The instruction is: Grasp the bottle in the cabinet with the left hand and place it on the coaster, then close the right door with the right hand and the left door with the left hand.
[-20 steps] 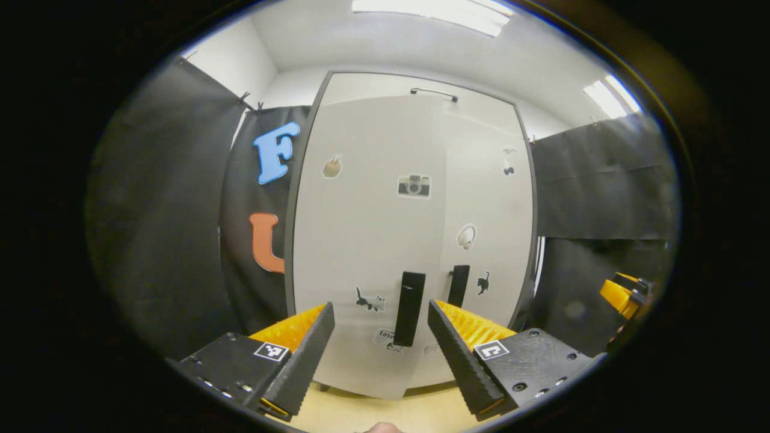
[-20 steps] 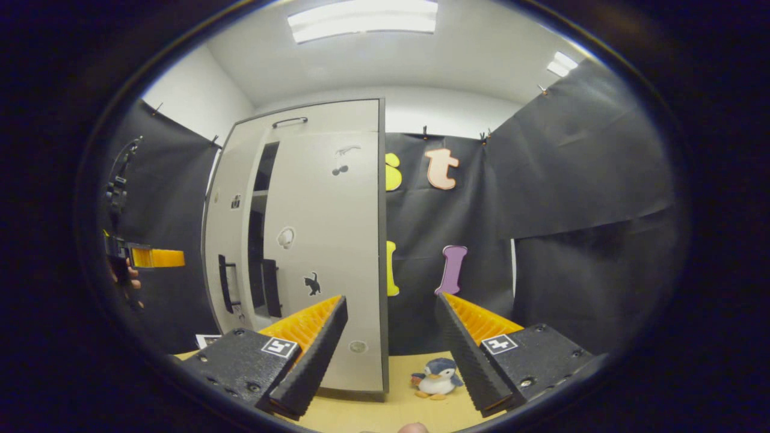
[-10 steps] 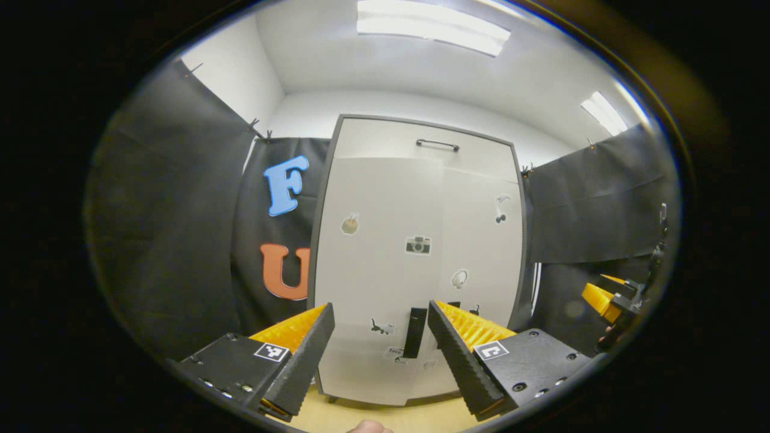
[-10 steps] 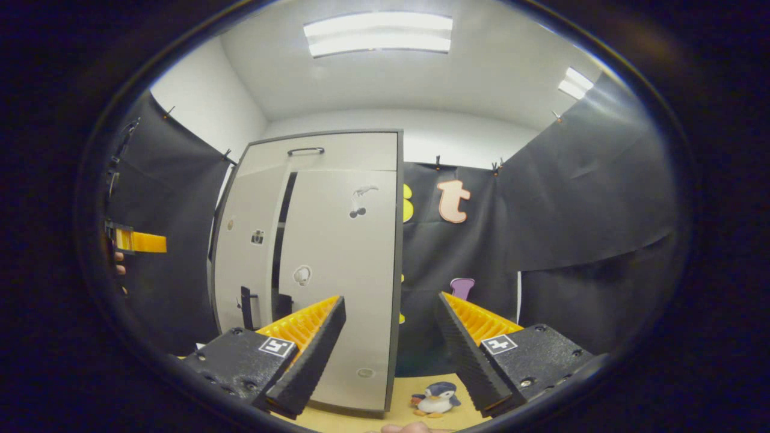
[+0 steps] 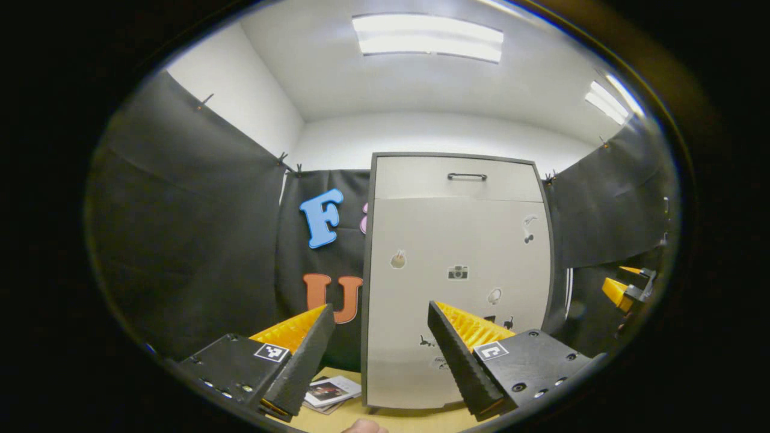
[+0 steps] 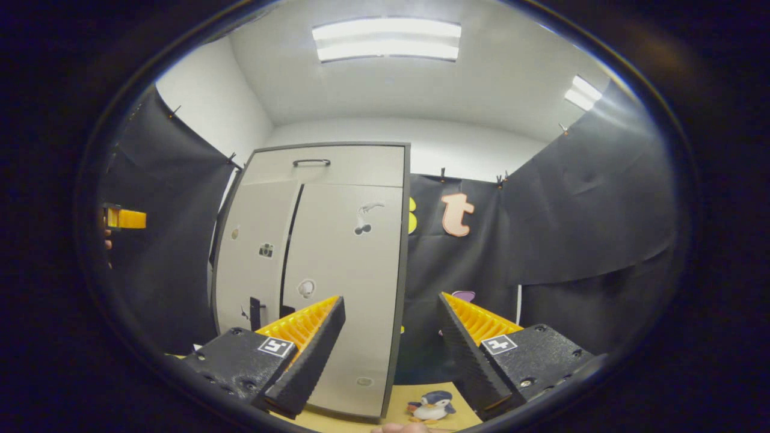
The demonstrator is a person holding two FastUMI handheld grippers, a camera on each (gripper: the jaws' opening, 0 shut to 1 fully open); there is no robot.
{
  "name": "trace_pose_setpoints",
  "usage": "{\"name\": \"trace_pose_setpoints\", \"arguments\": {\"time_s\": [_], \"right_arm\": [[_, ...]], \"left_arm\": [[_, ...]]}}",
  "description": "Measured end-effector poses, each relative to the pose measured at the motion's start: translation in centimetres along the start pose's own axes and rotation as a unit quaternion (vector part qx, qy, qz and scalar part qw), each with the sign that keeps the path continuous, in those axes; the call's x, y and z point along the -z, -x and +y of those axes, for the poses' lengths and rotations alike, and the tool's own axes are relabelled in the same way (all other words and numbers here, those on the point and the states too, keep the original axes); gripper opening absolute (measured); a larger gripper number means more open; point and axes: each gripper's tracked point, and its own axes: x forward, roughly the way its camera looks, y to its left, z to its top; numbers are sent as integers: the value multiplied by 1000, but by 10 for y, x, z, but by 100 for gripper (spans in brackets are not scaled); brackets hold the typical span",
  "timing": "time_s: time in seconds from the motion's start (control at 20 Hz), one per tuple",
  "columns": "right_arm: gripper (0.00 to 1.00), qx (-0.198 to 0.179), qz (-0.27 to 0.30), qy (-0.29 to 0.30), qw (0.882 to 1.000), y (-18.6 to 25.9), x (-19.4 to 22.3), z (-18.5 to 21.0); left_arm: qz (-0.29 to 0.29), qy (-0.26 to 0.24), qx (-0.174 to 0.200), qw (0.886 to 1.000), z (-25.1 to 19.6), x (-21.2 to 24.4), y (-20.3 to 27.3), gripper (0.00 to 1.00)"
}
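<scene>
Left gripper [image 5: 379, 355]: jaws spread, nothing between them. Just below its fingers, a small stack of booklets [image 5: 329, 392] on the desk [image 5: 337, 421].

Right gripper [image 6: 390, 352]: also spread and empty; a toy penguin [image 6: 431, 405] sits on the desk just under its fingertips.

Ahead of both, the cabinet [image 5: 457, 282]. From the left gripper view the two doors read flush. From the right gripper view a thin dark slit shows between left door [image 6: 252, 252] and right door [image 6: 349, 270], so the right door may not be fully home.

Bottle and coaster: cannot place either from here.

Judgement: closing is nearly done. To finish well, press flat near the meeting edge of each door, right first, then left, jaws kept clear of the black handles [image 6: 255, 311].

Far off to the right of the left gripper, the other gripper hangs near the cloth wall.
</scene>
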Motion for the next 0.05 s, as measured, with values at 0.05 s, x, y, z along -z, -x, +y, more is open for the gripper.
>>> {"name": "trace_pose_setpoints", "arguments": {"time_s": [0.05], "right_arm": [[96, 4, -4, 3, 1000, -1, -1, -1]], "left_arm": [[-4, -4, -3, 1000, 2, -1, 0, 100]]}}
